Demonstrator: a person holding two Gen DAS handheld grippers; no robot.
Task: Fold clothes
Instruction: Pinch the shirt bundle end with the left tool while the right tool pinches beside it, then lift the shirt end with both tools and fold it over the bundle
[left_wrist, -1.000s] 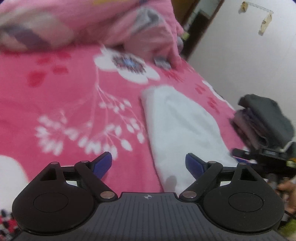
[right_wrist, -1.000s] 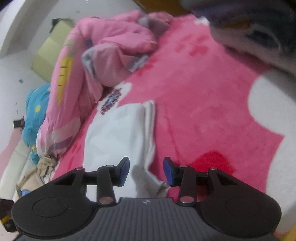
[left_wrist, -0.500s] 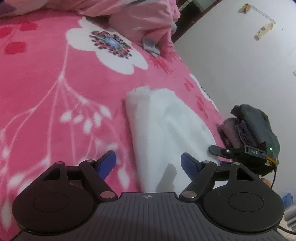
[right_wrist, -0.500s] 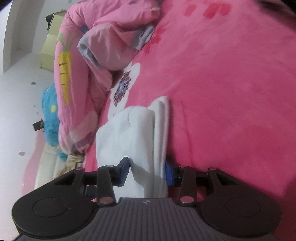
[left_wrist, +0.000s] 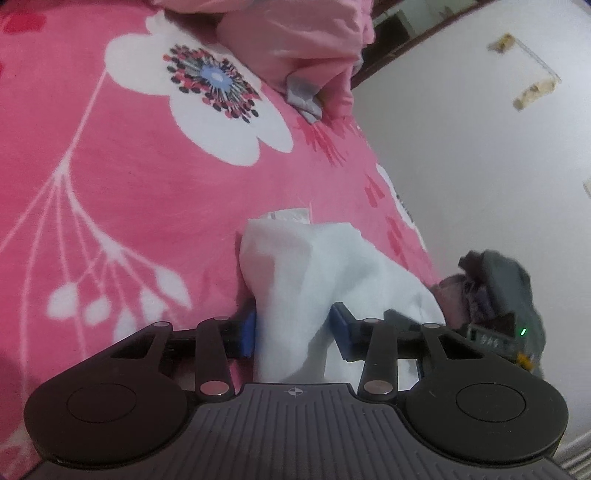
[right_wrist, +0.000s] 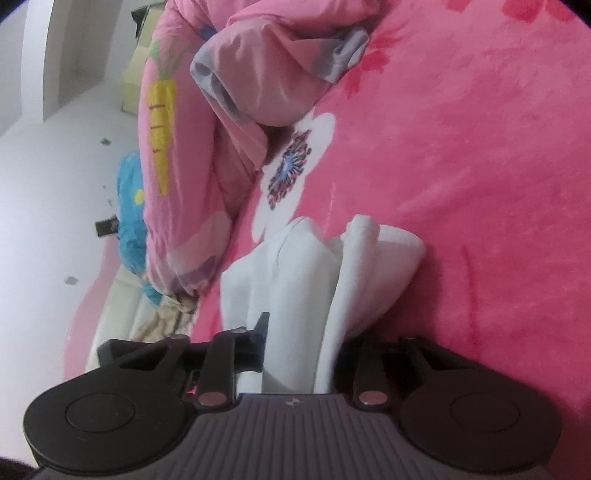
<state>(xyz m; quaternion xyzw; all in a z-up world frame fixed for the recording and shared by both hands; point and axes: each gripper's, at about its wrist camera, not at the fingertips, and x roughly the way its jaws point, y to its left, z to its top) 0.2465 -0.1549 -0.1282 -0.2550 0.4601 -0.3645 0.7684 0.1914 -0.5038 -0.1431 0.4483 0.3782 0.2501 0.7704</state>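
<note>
Running lengthwise away from both, the white garment (left_wrist: 332, 266) lay on the bed (left_wrist: 147, 192), its near end grasped by the left tool (left_wrist: 291, 332) and right tool (right_wrist: 301, 343).

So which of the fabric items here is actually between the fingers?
The white garment, bunched up off the pink floral blanket between both grippers' fingers. The dark clothes pile at the bed edge and the pink carrot-print quilt lie untouched.

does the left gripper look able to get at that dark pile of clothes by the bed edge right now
Probably not as things stand: the left gripper has the white garment bunched between its fingers, and that cloth lies between it and the dark clothes pile off to its right.
</note>
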